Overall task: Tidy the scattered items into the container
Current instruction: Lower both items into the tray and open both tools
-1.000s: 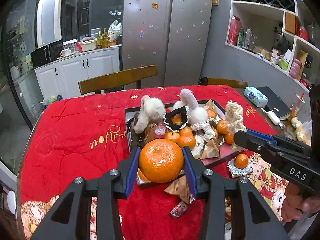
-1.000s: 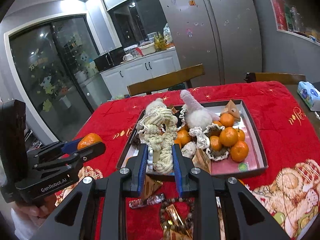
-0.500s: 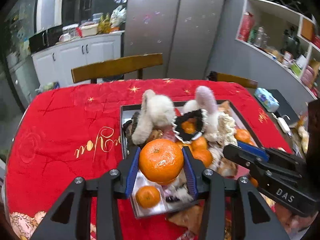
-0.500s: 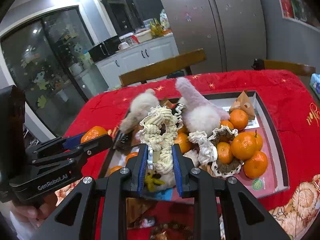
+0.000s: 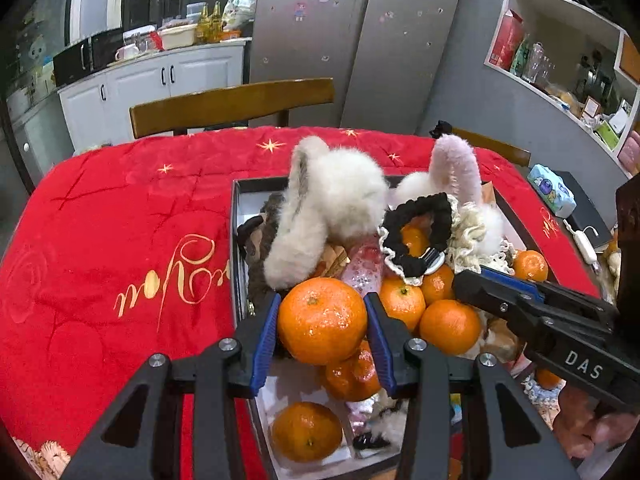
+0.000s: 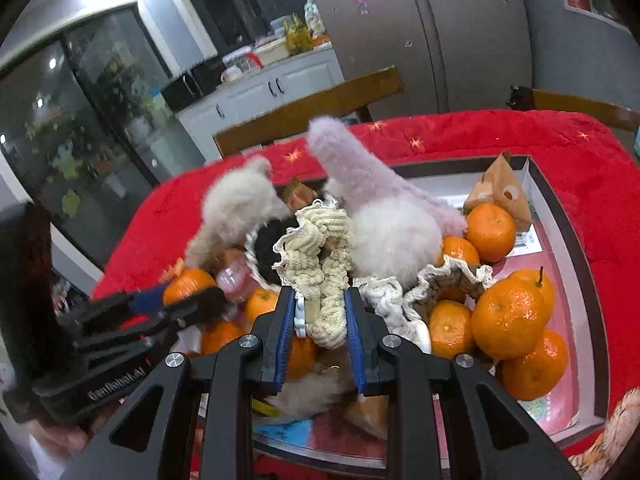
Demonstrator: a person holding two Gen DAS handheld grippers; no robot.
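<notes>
- Our left gripper (image 5: 322, 334) is clamped on a mandarin (image 5: 322, 320), blue pads pressed to both flanks; our right gripper (image 6: 319, 316) is clamped on a cream crocheted scrunchie (image 6: 320, 264), which stands up out of the jaws.
- Both loads hang over the tray (image 5: 236, 240), so we judge the step in hand to be the set-down: we should lower each into a bare patch before parting the jaws, one hand at a time, since the two tools sit close together.
- The mandarin is glossy, round and likely to roll; the free floor at 6 o'clock from it, beside a loose mandarin (image 5: 306, 432), looks safest.
- The scrunchie is soft and looped. Its landing spot is blurred, so it may catch on the fluffy clips (image 6: 384, 232) at 12 o'clock.
</notes>
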